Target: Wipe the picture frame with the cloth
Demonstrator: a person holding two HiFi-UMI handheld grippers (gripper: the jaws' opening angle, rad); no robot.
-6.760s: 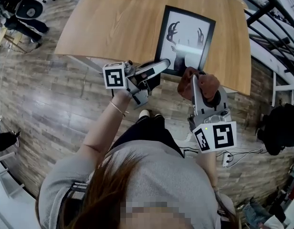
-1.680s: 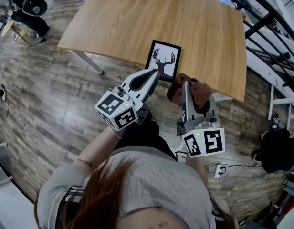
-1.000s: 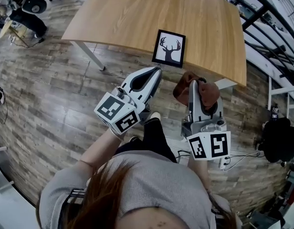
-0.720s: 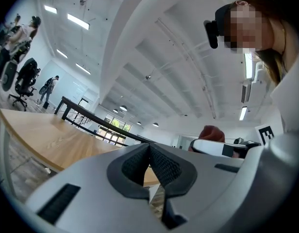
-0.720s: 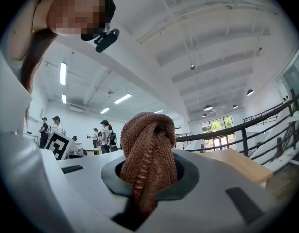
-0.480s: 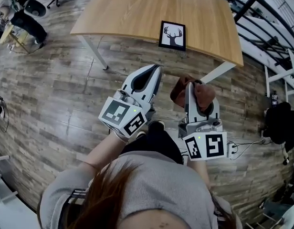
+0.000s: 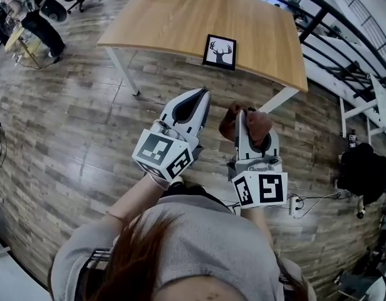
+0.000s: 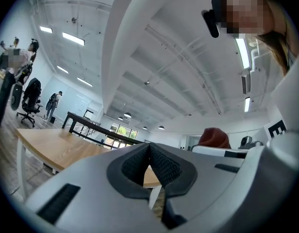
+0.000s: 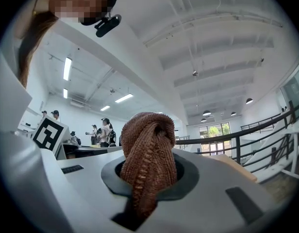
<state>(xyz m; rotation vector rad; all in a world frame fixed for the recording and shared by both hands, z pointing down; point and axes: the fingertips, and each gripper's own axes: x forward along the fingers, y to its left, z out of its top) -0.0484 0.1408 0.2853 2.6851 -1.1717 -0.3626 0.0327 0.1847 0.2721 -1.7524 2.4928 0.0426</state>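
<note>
The black picture frame (image 7: 219, 51) with a deer-antler print lies flat near the front edge of the wooden table (image 7: 174, 14). Both grippers hang over the wood floor, well short of the table. My left gripper (image 7: 203, 94) is shut with nothing between its jaws, which meet in the left gripper view (image 8: 149, 148). My right gripper (image 7: 239, 113) is shut on the rust-brown knitted cloth (image 7: 255, 121). In the right gripper view the cloth (image 9: 148, 149) bulges out between the pads and hides the fingertips. The cloth (image 8: 215, 137) also shows at the right of the left gripper view.
White table legs (image 7: 124, 74) stand ahead on the plank floor. Office chairs and people (image 7: 36, 8) are at the far left. A black railing (image 7: 331, 17) runs along the right. A dark bag (image 7: 363, 171) and a power strip with cable (image 7: 294, 200) lie at the right.
The person has backed away from the table, so the frame looks smaller and farther off. Both grippers came back with them; the cloth stays held in the right one.
</note>
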